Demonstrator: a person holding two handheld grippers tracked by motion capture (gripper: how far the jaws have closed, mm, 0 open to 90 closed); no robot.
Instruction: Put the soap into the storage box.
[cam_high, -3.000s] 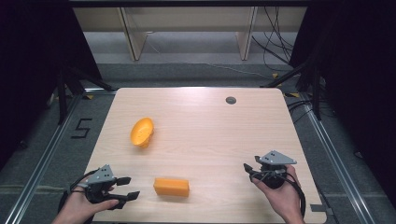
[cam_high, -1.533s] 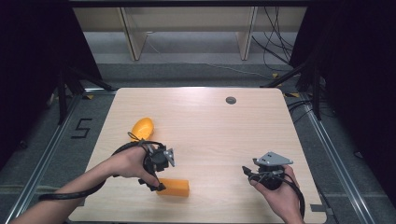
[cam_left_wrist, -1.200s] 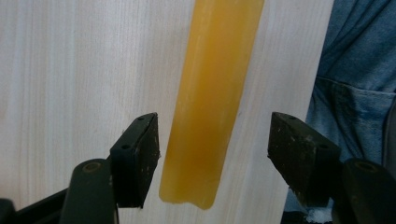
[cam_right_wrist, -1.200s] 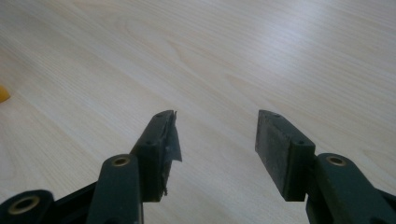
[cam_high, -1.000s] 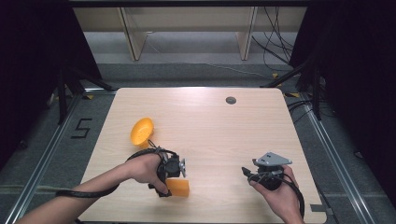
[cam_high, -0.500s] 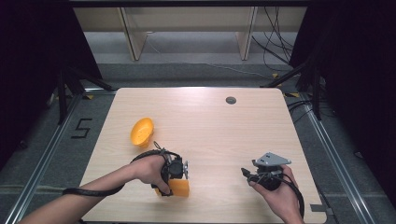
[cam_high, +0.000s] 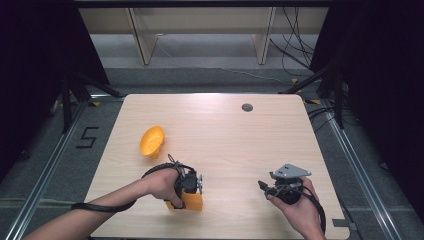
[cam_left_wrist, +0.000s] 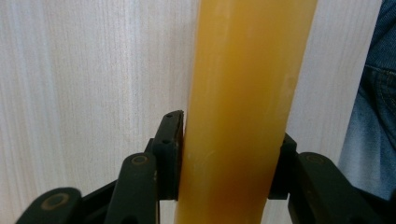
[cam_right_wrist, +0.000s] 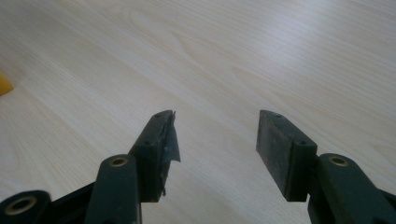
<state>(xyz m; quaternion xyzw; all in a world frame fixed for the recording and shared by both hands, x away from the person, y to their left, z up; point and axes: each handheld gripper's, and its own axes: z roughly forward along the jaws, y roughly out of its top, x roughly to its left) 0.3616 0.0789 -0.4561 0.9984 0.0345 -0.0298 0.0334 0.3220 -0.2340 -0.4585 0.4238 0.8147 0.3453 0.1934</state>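
Nearest the person, the left gripper (cam_high: 192, 186) sits low over the front edge of the counter (cam_high: 235, 135), its jaws clamped on the orange block (cam_high: 189, 201). In the left gripper view the block (cam_left_wrist: 243, 107) runs lengthwise between the two pads, which press its long flat sides close to one end rather than at its middle. That is the likely trouble: lifted from here, the long free part could swing down or twist in the pads, and the surface looks smooth and faintly glossy, so it may slide out. The block also lies close to the counter's near edge — a slip could send it to the floor.

To the right, the right gripper (cam_high: 280, 189) rests in the person's hand with its jaws spread and nothing between them; its own view shows only bare wood ahead (cam_right_wrist: 217, 140). It is well apart from the block, so it can't steady it quickly.

Farther back on the left, the orange bowl (cam_high: 151, 140) lies tipped on its side — likely to roll if nudged.
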